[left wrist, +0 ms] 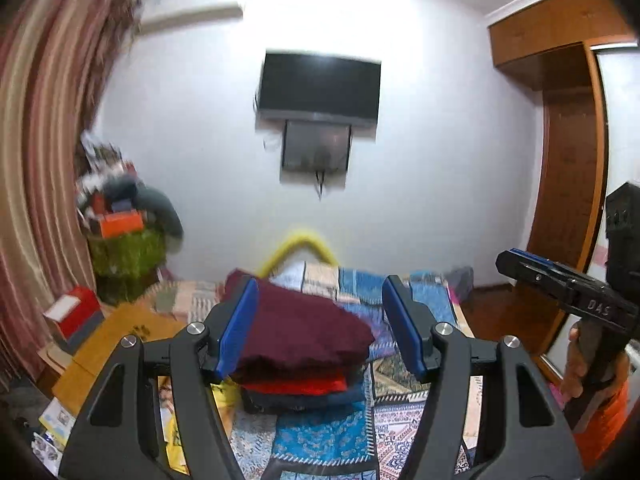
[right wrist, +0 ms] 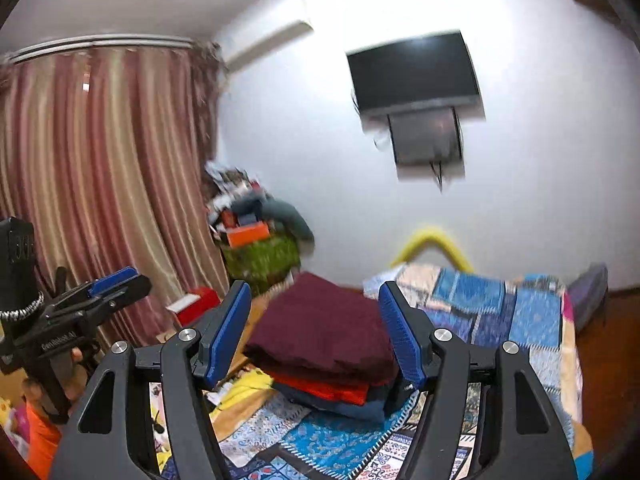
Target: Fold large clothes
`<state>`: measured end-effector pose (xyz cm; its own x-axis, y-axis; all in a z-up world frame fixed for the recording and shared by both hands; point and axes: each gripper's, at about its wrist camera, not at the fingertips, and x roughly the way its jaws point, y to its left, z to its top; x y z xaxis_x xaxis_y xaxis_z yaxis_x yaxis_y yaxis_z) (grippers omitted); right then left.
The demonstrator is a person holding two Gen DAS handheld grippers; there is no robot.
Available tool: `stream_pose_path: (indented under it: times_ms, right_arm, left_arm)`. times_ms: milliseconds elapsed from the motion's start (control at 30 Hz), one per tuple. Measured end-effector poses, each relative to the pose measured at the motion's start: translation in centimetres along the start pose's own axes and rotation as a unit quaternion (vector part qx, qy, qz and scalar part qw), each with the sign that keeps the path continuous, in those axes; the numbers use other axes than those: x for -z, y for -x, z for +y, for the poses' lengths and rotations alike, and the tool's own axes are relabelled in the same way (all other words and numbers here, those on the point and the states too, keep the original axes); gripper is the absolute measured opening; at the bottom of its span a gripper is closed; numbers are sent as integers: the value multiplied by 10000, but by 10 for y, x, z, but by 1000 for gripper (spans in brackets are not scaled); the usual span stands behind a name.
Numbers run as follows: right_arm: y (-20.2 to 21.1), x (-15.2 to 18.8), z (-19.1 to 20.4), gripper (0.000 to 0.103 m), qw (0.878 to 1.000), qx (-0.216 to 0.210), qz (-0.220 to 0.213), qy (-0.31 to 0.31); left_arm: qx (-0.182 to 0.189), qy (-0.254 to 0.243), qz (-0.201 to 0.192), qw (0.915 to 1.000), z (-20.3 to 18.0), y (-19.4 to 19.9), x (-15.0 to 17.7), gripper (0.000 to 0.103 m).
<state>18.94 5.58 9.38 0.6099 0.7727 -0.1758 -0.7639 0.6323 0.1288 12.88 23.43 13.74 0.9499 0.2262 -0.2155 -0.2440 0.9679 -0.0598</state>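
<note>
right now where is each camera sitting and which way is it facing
left wrist: on the left hand-held gripper, open, facing the folded clothes stack and tv; right hand-held gripper and hand at right.
right wrist: on the right hand-held gripper, open, same way; left one at left.
shared: stack, tv, patchwork bedspread.

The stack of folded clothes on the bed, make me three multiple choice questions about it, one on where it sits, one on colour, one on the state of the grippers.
1. The stack of folded clothes lies on:
A. a patchwork quilt
B. a wooden chair
C. the floor

2. The top garment is:
A. yellow
B. maroon
C. white

3. Both grippers are:
A. shut on the stack
B. holding a hanger
C. open and empty

Answers:
1. A, the patchwork quilt spreads under it.
2. B, the maroon garment lies above red and dark blue layers.
3. C, the left gripper and right gripper show pads apart, gripping nothing.
</note>
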Motion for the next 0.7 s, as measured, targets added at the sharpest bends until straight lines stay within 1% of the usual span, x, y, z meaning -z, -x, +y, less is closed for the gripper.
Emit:
stream_pose_path:
  times_ms: [100, 133, 167, 233, 267, 300, 333, 367, 400, 467, 533, 567, 700]
  right_arm:
    - [31, 10, 16, 63, 9995, -13, -290, 90]
    - [36, 14, 19, 65, 9993, -2, -367, 109]
    - [43, 18, 25, 71, 9989, 37, -432, 147]
    - [51, 28, 32, 77, 9978, 168, -588, 238]
    - [54, 31, 36, 78, 9971, 267, -654, 269]
    - [55, 34, 37, 79, 9965, 354, -707, 284]
    - [58, 38, 39, 82, 9960, 426, -737, 284]
    - [59, 41, 40, 87, 9958, 487, -737, 253]
    - [59, 43, 38, 90, 9956, 525, -744, 204]
    - [62, 46, 37, 102, 9950, 628, -764, 138]
    - [70, 49, 37, 103, 9935, 790, -812, 134]
    - [69, 49, 38, 103, 9925, 889, -827, 149]
    - [73, 52, 38, 103, 9924, 962, -741, 214]
  left_arm:
    - [-346, -123, -515, 9980, -17, 41, 13, 65]
    - [-426, -97, -622, 9971, -19, 51, 18, 66]
    - [-463, -55, -723, 9963, -22, 59, 23, 66]
    - [-557, 15, -904, 9943, -26, 76, 34, 73]
    - [-623, 54, -975, 9933, -26, 82, 38, 75]
    - [-672, 95, -1031, 9923, -26, 88, 43, 79]
    - [-707, 134, -1047, 9919, -26, 93, 48, 83]
    - [-753, 171, -1052, 9915, -26, 96, 53, 84]
    - [-787, 182, -1053, 9912, -26, 99, 55, 87]
    - [-868, 198, -1044, 9905, -25, 101, 60, 92]
    - [-974, 246, -1031, 9896, -25, 104, 66, 101]
    - [-1030, 255, -1011, 9892, -25, 105, 68, 102]
    - [-1030, 275, -859, 9906, -26, 103, 77, 102]
